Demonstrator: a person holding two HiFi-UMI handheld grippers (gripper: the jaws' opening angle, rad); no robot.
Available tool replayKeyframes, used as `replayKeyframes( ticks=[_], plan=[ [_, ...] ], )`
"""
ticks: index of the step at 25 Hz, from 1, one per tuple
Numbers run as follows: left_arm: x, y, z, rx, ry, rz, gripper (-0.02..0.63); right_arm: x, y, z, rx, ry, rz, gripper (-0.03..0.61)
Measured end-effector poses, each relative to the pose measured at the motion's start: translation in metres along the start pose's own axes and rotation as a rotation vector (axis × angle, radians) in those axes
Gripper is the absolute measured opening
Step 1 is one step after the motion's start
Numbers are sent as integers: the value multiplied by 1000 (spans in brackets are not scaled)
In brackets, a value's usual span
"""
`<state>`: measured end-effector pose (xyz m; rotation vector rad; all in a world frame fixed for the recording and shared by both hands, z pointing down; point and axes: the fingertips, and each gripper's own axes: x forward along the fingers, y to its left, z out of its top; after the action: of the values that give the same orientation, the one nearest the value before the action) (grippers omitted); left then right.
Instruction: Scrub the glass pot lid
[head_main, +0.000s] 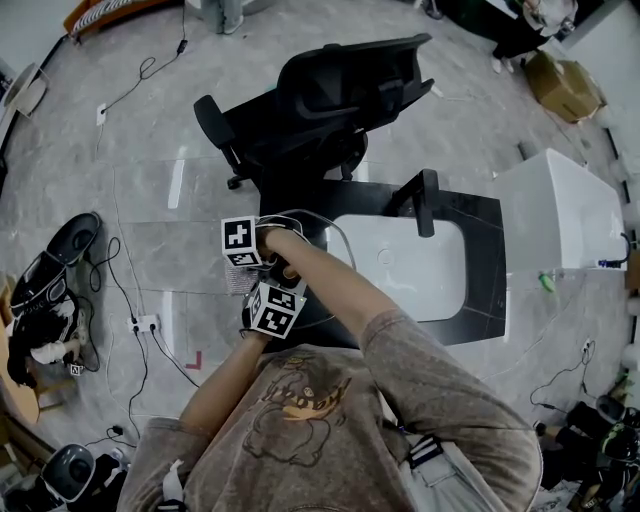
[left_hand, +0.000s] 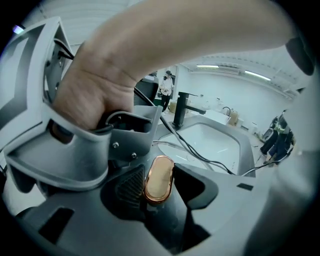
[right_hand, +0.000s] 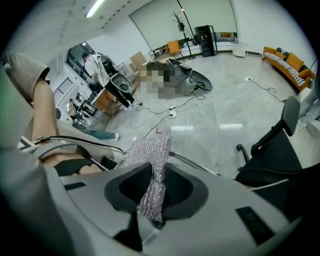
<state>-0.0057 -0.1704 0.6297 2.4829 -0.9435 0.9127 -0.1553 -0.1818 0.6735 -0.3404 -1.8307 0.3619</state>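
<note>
Left gripper (left_hand: 159, 189): jaws clamped on the lid's copper knob (left_hand: 160, 175).
Right gripper (right_hand: 152, 195): jaws pinched shut on a silvery scrub pad (right_hand: 148, 152), which lies over the lid's rim.
Lid (head_main: 328, 229): held over the counter's (head_main: 486, 240) left end, just beside the sink (head_main: 410, 268).
Arms: crossed, the right hand (left_hand: 92, 97) close above the left gripper.
Faucet (head_main: 428, 200): at the sink's far edge.
Chair (head_main: 320, 100): on the floor beyond the counter.

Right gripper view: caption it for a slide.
Right tool pinches a silvery scrub cloth, the lid's metal rim just behind.
</note>
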Motion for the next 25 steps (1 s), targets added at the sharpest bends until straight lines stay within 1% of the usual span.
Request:
replayKeyframes(
  ticks=[6, 8, 9, 10, 12, 16, 17, 19, 21, 24, 25],
  plan=[
    [0, 0, 0, -9, 0, 3, 195, -3, -2, -1, 28, -73, 8, 101],
    [-1, -1, 1, -7, -1, 7, 195, -7, -7, -2, 63, -118, -9, 101],
    [-1, -1, 0, -8, -2, 8, 195, -11, -13, -3, 88, -143, -32, 103],
    [-1, -1, 0, -10, -2, 8, 195, -16, -20, -6, 113, -169, -66, 104],
    [0, 0, -2, -14, -4, 9, 195, -29, -40, -17, 167, -216, -163, 104],
    [2, 0, -2, -26, 0, 9, 195, -71, -78, -67, 339, -299, -376, 104],
    [3, 0, -1, -29, 1, 8, 195, -83, -83, -80, 385, -335, -424, 104],
    [2, 1, 2, -40, -12, 8, 195, -108, -84, -102, 465, -439, -504, 103],
    [-5, 4, 14, -56, -69, 19, 194, -133, -74, -118, 519, -554, -567, 100],
    [-25, 14, 44, -88, -173, 34, 190, -167, -51, -137, 575, -703, -647, 97],
    [-33, 18, 54, -109, -202, 37, 165, -177, -42, -143, 593, -753, -673, 95]
  ],
)
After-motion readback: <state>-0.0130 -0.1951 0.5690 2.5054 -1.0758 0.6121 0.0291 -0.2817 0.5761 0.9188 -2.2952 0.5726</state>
